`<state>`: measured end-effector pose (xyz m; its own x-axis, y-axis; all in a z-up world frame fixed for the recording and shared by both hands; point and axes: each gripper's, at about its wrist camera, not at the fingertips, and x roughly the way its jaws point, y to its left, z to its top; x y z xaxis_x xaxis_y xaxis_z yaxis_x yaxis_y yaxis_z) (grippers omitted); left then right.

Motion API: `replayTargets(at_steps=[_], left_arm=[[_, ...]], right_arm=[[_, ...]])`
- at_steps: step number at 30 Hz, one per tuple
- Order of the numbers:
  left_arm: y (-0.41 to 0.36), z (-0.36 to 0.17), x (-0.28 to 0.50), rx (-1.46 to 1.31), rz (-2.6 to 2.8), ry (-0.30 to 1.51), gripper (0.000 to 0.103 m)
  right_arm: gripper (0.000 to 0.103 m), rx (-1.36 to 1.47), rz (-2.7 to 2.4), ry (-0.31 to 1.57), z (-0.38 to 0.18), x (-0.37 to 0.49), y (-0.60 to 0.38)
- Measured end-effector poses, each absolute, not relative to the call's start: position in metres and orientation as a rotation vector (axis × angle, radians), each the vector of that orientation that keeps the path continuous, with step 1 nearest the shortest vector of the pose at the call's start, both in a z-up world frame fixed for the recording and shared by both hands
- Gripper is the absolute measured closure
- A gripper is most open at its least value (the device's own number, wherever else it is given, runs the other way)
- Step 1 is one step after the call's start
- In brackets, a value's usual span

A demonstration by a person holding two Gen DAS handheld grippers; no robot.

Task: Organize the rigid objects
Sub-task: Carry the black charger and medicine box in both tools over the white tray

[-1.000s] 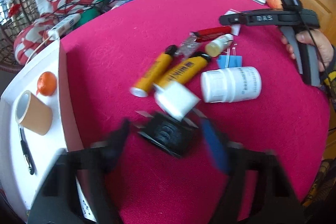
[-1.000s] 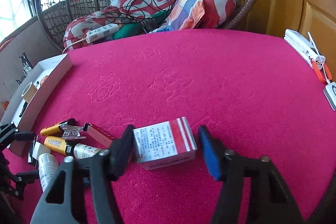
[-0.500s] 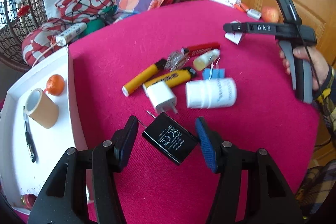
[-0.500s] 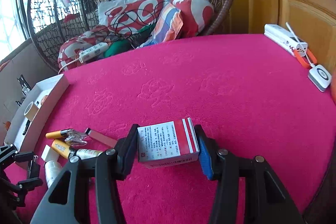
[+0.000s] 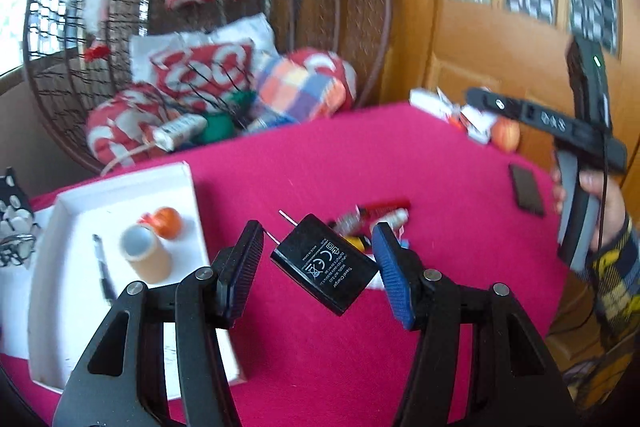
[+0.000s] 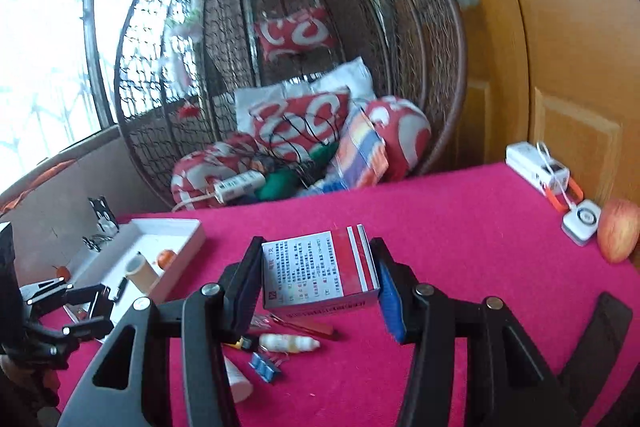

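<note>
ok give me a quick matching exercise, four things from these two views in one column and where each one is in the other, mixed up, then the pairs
Things:
1. black charger
2. red and white box
3. tape roll
4. apple

Places:
A. inside the white tray
B. between the fingers of the right gripper
C. on the pink tablecloth near the wooden door
D. between the fingers of the left gripper, tilted

Pairs: 1-D, 2-B, 3-A, 4-C
</note>
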<state>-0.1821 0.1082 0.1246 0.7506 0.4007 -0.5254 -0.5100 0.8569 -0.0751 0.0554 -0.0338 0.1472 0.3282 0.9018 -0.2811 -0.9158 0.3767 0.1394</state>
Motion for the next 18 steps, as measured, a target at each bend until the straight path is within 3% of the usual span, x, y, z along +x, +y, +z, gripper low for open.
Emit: replayTargets(at_steps=[6,18], left_arm=[[0.113,0.146,-0.212,-0.236,0.549,0.434,0.046],[0.122,0.150,-0.230,-0.273,0.565,0.382,0.046]], right_arm=[[0.051,0.008,1.218,0.241,0.172,0.038,-0.042],[0.051,0.026,1.243,0.222,0.185,0.025,-0.045]])
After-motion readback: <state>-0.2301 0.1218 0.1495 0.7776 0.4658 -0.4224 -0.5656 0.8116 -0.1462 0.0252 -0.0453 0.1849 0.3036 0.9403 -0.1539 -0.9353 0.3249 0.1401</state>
